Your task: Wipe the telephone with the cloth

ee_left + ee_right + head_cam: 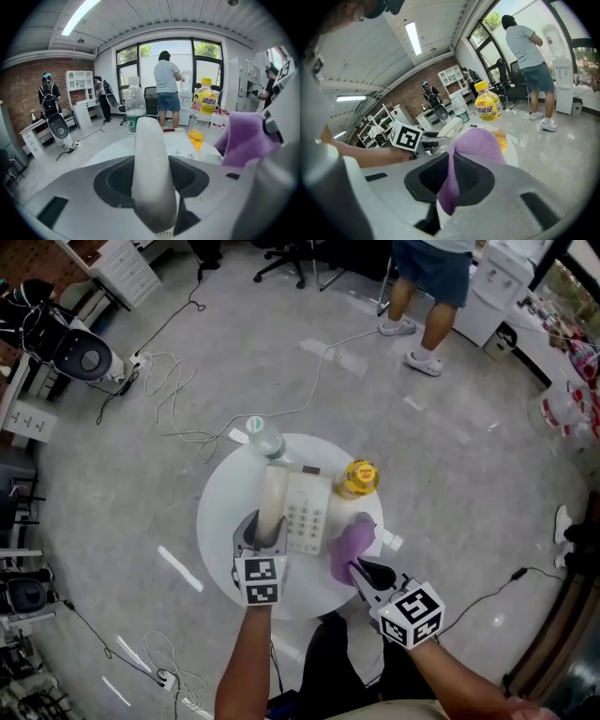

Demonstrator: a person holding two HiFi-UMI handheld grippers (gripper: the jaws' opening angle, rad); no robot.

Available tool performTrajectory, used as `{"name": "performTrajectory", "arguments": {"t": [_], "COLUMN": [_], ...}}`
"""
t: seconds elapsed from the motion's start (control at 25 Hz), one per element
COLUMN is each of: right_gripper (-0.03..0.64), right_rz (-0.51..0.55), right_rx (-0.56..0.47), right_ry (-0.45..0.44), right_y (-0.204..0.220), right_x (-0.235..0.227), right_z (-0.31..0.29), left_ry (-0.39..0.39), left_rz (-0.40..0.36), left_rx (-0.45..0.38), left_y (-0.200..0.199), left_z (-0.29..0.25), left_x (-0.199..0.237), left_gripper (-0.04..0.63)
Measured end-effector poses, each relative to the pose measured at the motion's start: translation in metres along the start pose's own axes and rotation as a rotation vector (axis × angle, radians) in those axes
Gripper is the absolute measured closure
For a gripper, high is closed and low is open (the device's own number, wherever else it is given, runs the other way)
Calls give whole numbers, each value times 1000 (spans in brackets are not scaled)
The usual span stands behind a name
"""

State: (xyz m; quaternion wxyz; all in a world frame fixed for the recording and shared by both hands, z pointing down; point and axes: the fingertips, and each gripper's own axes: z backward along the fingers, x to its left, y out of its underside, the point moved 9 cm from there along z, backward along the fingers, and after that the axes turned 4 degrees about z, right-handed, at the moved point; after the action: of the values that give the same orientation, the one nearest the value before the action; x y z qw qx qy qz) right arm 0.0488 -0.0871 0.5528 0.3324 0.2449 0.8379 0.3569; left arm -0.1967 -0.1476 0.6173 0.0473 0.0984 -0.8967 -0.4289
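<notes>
In the middle of the picture, on the round white table [218, 521], the left gripper [262, 532] squeezed the long handset [273, 498] of the white plastic telephone [307, 512], likely to steady it, while the right gripper [357, 568] pinched the soft purple cloth [352, 543] beside it, ready to wipe.

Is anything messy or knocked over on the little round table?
No, nothing is spilled or tipped: the telephone lies flat, and the water bottle and yellow drink bottle stand upright. The only mess is loose white cables sprawled on the floor.
</notes>
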Motion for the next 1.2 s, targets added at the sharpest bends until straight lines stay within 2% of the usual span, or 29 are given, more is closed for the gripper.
{"name": "performTrajectory", "arguments": {"t": [0.32,0.52,0.76,1.04,1.2], "right_gripper": [598,597,597,597,597], "right_rz": [-13,-12,-12,-16,-26], "right_rx": [21,22,22,24,13], "right_ry": [-26,-34,-40,-45,-54], "right_y": [1,3,-2,-2,-6], "right_x": [-5,-6,-9,-8,-7], "right_z": [-2,-5,-9,-8,-8], "left_ry": [-19,-22,-29,16,18], "left_rz": [-8,39,50,78,49], "left_rx": [17,13,27,54,64], "left_y": [5,11,16,16,20], "left_z": [-20,-26,-29,-28,-27], "left_x": [0,1,6,5,7], "left_gripper": [381,382,382,380,380]}}
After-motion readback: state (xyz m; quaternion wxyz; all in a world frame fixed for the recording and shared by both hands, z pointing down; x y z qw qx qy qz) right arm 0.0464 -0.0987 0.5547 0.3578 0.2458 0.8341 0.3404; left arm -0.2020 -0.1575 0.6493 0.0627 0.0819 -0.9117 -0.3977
